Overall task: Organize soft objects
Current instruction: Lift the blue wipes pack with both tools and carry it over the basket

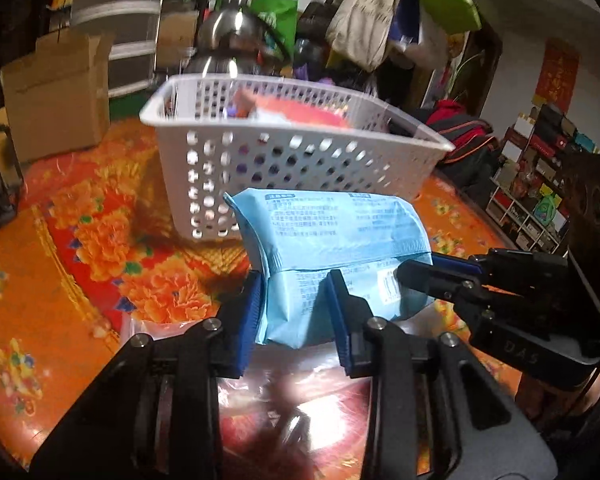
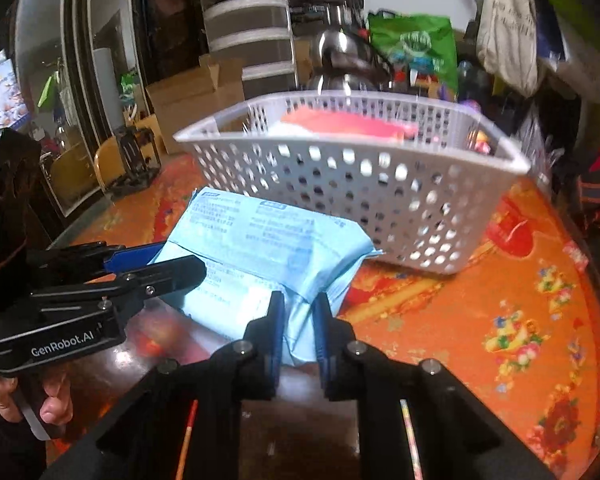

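Landmark: white perforated basket (image 1: pixel 296 152), standing on the orange floral tablecloth (image 1: pixel 80 240).

Light blue soft pack (image 1: pixel 332 236), printed side up, is held just in front of the basket's near wall, below its rim. From the right wrist view the pack (image 2: pixel 260 248) overlaps the basket's (image 2: pixel 380 184) lower front; I cannot tell whether the two touch.

Left gripper (image 1: pixel 296 308): fingers narrowed onto the pack's near left end, blue pads (image 1: pixel 249 312) pressed against the wrapper on both sides, plastic bulging between them.

Right gripper (image 2: pixel 299 328): fingers drawn close together, pinching a crumpled fold of the same pack at its near right corner. In the left wrist view it comes in from the side away from the basket's left corner, tips over the pack's barcode label (image 1: pixel 392 286).

So both grippers have hold of one pack, side by side, both on the pack's edge farthest from the basket.

Inside the basket: a red-orange packet (image 2: pixel 340 122) lying near the top, other contents blurred.

Behind the basket: a shiny metal kettle (image 1: pixel 228 36). To the basket's left, a cardboard box (image 1: pixel 56 96). Behind and right, a green bag (image 2: pixel 416 46).
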